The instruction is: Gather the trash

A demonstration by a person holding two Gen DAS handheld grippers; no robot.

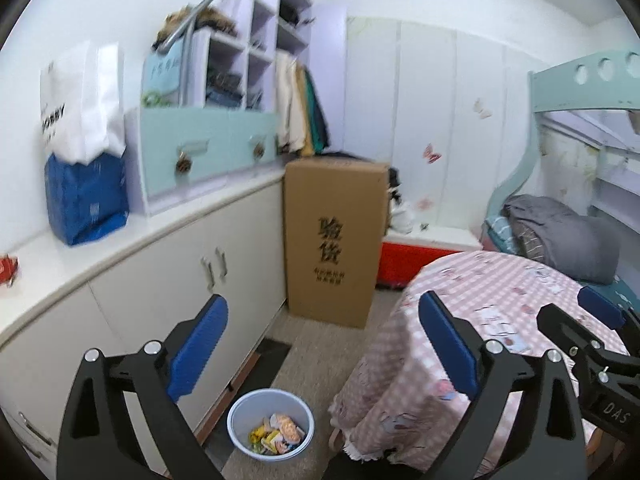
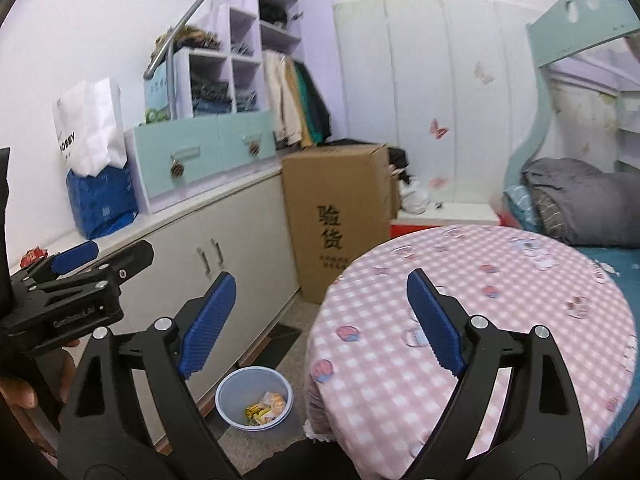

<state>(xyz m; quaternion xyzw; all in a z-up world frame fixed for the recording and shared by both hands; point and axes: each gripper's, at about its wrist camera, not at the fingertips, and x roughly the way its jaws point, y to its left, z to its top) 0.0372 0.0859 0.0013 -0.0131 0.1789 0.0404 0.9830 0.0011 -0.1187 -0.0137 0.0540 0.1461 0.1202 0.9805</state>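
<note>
A pale blue wastebasket [image 1: 240, 408] stands on the floor between the cabinet and the round table, with several colourful wrappers [image 1: 276, 436] inside it. The right wrist view shows the same wastebasket [image 2: 228, 388] and wrappers [image 2: 266, 404]. My left gripper [image 1: 323, 300] is held high above the floor, open, with nothing between its blue pads. My right gripper [image 2: 321, 276] is also open and empty, over the edge of the table. Each gripper appears in the other's view: the right gripper [image 1: 576, 312] at the right edge, the left gripper [image 2: 108, 256] at the left edge.
A round table with a pink checked cloth [image 1: 480, 292] fills the right foreground. A tall cardboard box [image 1: 332, 240] stands behind the wastebasket beside the white cabinet [image 1: 160, 280]. A small red item [image 2: 34, 256] lies on the counter. A bed with grey bedding [image 1: 560, 240] is beyond the table.
</note>
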